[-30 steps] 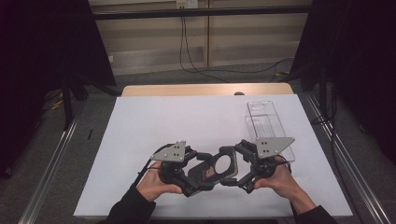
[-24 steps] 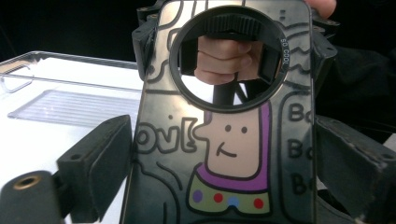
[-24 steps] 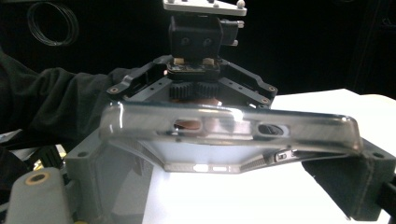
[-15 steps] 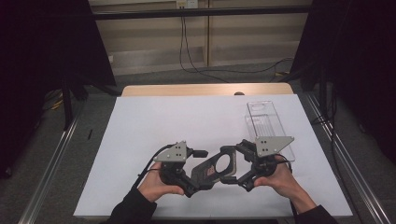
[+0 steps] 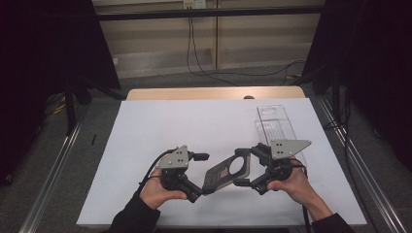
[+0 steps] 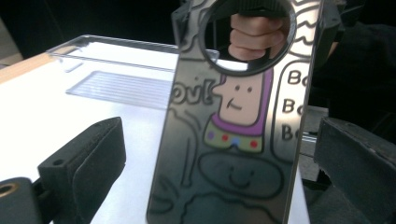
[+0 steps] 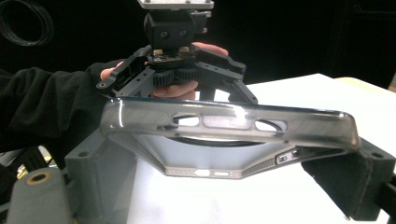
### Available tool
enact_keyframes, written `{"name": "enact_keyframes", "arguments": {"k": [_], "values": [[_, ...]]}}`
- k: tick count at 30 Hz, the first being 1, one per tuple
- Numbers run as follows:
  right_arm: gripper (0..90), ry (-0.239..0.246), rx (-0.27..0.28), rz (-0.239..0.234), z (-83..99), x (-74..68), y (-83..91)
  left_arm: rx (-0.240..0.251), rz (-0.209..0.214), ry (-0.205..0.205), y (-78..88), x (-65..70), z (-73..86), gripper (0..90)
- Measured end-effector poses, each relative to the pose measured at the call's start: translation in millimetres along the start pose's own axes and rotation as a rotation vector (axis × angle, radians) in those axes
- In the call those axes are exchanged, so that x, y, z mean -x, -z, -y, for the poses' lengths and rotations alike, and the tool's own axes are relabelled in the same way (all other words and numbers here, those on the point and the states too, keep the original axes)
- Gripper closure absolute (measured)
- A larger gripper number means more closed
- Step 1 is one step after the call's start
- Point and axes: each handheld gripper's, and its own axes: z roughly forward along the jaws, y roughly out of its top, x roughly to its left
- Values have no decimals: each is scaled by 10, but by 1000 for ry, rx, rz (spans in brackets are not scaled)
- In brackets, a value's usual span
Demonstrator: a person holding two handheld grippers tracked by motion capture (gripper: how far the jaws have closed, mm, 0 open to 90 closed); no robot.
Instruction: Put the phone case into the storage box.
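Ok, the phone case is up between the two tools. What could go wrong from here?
1. The left tool's jaws stand wide apart around the phone case, so the right tool alone seems to carry it. A slip could drop it onto the table.
2. The case looks glossy and thin-walled, so a hard squeeze may flex it or pop it out.
3. The clear tray sits just beyond the right tool, where a swing could knock it.

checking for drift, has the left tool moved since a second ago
Yes. In the high view the left tool has shifted left, away from the clear tray, drawing the phone case out longer between the tools.
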Motion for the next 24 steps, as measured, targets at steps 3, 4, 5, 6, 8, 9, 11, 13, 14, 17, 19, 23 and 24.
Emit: {"name": "enact_keyframes", "arguments": {"k": [3,4,5,6,8,9,11,13,14,17,19,23,24], "values": [[119,-5,-1,19,0,16,15,3,-15,9,26,-8,17,24],[120,-7,-4,27,-2,18,21,1,-20,7,38,-11,19,24],[119,-9,-5,32,-4,21,28,0,-28,6,48,-14,20,24],[119,-12,-3,36,-5,25,37,-3,-35,8,59,-15,20,24],[120,-15,-1,53,-8,34,55,-4,-38,8,84,-22,27,24],[120,-19,-3,57,-9,36,63,-3,-46,8,97,-22,34,24],[120,-21,-6,72,-11,39,77,0,-52,15,122,-28,54,24],[120,-24,-5,86,-16,43,92,-1,-72,20,146,-35,74,24],[120,-27,-3,95,-17,46,100,-1,-93,27,160,-39,85,24],[120,-40,6,118,-19,64,128,7,-119,36,194,-49,108,24],[120,-44,6,136,-23,74,147,8,-140,46,222,-53,122,25],[120,-51,1,157,-24,82,175,24,-197,52,300,-52,149,27],[120,-54,0,161,-25,83,179,29,-208,53,323,-52,159,27]]}}
